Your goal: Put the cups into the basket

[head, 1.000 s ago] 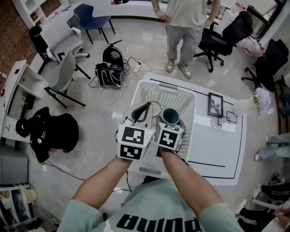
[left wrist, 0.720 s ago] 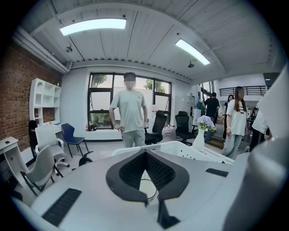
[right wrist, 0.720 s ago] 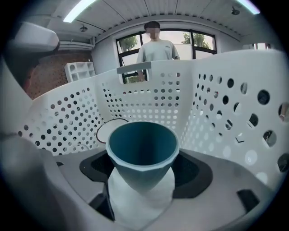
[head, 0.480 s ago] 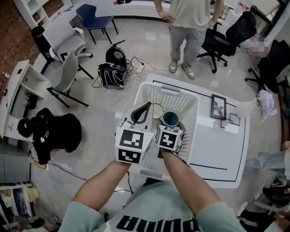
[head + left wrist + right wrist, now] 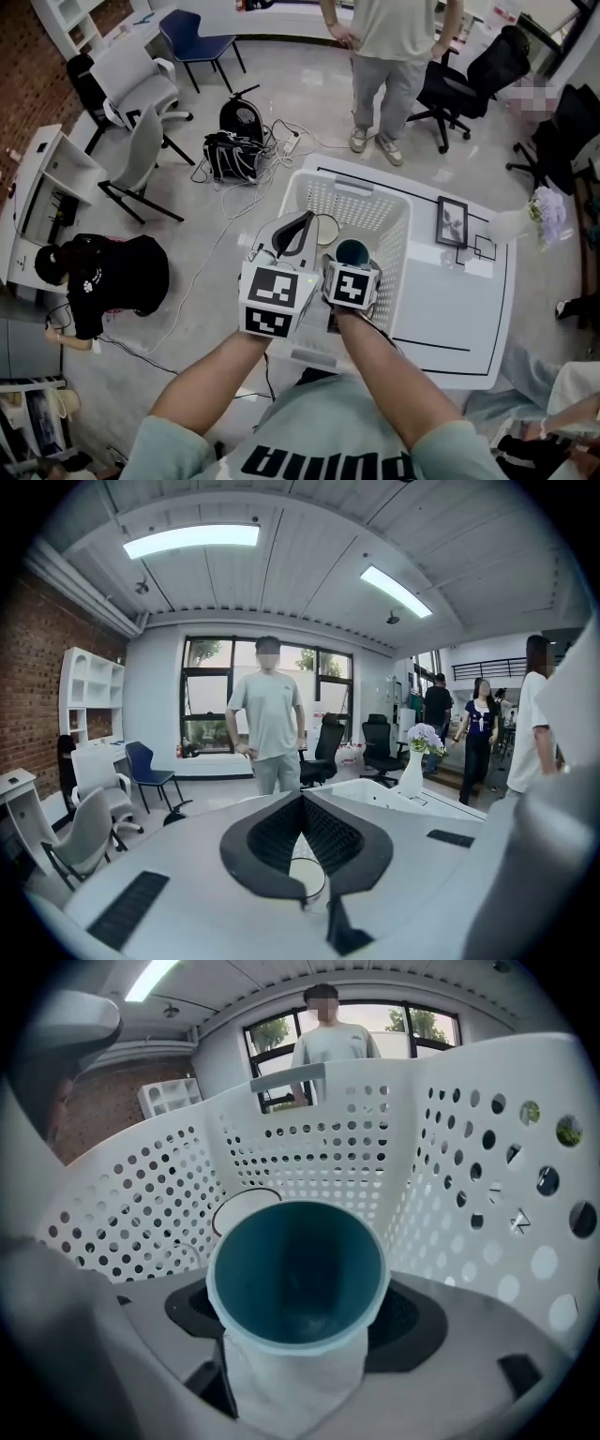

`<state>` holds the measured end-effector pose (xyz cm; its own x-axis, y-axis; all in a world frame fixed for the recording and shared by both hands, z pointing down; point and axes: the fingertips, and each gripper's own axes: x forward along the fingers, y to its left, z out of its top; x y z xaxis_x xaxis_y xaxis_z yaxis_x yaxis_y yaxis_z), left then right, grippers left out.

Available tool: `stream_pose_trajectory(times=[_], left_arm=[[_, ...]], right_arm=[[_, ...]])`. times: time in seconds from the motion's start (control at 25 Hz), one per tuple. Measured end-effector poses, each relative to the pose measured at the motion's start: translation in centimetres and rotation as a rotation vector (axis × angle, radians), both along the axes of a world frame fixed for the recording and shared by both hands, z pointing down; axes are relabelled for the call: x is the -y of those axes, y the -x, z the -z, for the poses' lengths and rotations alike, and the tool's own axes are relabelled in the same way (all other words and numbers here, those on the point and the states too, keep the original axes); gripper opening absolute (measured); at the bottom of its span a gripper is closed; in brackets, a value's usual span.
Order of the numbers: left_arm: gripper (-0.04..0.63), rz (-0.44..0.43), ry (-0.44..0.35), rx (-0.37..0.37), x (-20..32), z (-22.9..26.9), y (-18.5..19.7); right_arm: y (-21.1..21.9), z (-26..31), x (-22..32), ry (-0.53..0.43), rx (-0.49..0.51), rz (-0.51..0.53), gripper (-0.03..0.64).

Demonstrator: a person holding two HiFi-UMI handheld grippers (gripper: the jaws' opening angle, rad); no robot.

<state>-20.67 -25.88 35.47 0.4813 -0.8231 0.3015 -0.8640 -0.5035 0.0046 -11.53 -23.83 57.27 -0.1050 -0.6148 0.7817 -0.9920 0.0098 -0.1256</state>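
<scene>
Over the basket [image 5: 349, 200] in the head view, both grippers sit side by side, and the basket is on a white surface [image 5: 441, 300]. The right gripper [image 5: 352, 264] has a teal cup [image 5: 352, 249] clamped in its jaws, mouth up and inside the basket walls. The left gripper [image 5: 302, 225] hangs just beside it, and a white cup [image 5: 325, 228] sits just past its jaw tips, already down in the basket by the look of it.

Left gripper view: the left gripper [image 5: 300, 803] has its jaws pinched together at the tips with nothing between them. The white cup [image 5: 300, 860] peeks through the gap under them, not touched.

Right gripper view: the right gripper [image 5: 298, 1321] has its jaws clenched on the teal cup [image 5: 296, 1279], one on each side of its pale outer wall. The basket's [image 5: 450, 1176] perforated walls wrap all around, and the white cup [image 5: 242, 1208] is just beyond the jaws to the left.

So I'd say one cup is in and the second is low in the basket but not let go yet. What's left is opening the right jaws and pulling out. I can't see any more cups waiting.

Compared with a second ago, hardly anything has moved. The teal cup has slid a touch nearer the marker cube, which I read as it sinking lower. The left jaws look the same.
</scene>
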Motion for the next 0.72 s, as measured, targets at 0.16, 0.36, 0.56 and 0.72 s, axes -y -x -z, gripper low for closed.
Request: stream_pose_trajectory(times=[0.16, 0.36, 0.56, 0.72], left_arm=[[0.003, -0.007, -0.004, -0.003, -0.3, 0.2, -0.2], [0.003, -0.020, -0.008, -0.001, -0.6, 0.4, -0.9], [0.003, -0.028, -0.020, -0.002, -1.1, 1.1, -1.3], [0.003, -0.032, -0.025, -0.001, -1.5, 1.2, -1.7]], right_arm=[[-0.2, 0.2, -0.7, 0.035, 0.030, -0.016, 0.387], [1.4, 0.8, -2.1, 0.091, 0.131, -0.010, 0.387], [0.0, 1.8, -2.5, 0.074, 0.068, -0.016, 0.387], [0.2, 2.6, -3.1, 0.080, 0.085, -0.010, 0.387]])
